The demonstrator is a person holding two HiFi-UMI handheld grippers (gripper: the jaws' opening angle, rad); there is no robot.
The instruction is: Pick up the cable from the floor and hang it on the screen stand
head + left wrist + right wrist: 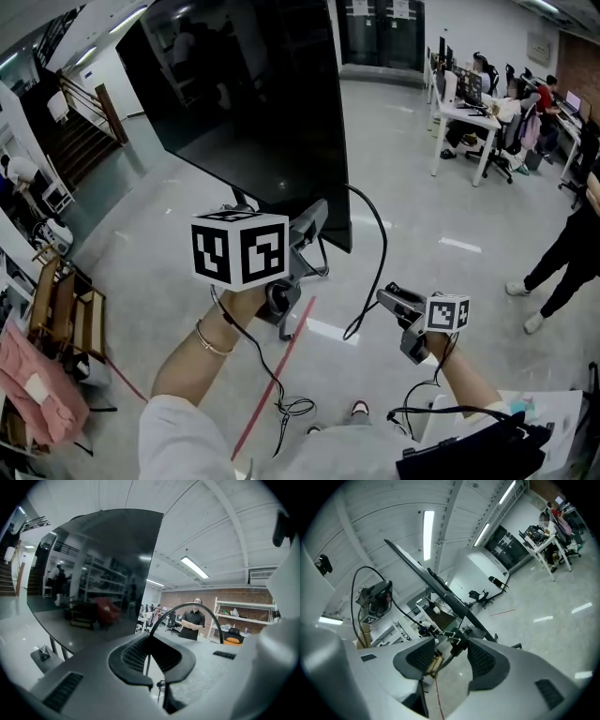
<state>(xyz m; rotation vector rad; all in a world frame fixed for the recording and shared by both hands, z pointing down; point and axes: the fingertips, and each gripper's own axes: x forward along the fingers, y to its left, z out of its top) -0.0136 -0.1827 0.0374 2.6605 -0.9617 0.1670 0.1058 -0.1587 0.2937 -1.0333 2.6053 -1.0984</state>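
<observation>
Cable (383,239) | left gripper (150,641) jaws clenched on it | right gripper (451,644) jaws parted, cable loose between

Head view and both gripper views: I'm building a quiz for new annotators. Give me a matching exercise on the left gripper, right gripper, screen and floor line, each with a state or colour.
Things:
1. left gripper
2. right gripper
3. screen
4. floor line

States or colours:
A. red
B. jaws apart
C. dark
D. jaws shut on the cable

Pairs: 1-D, 2-B, 3-C, 4-A.
</observation>
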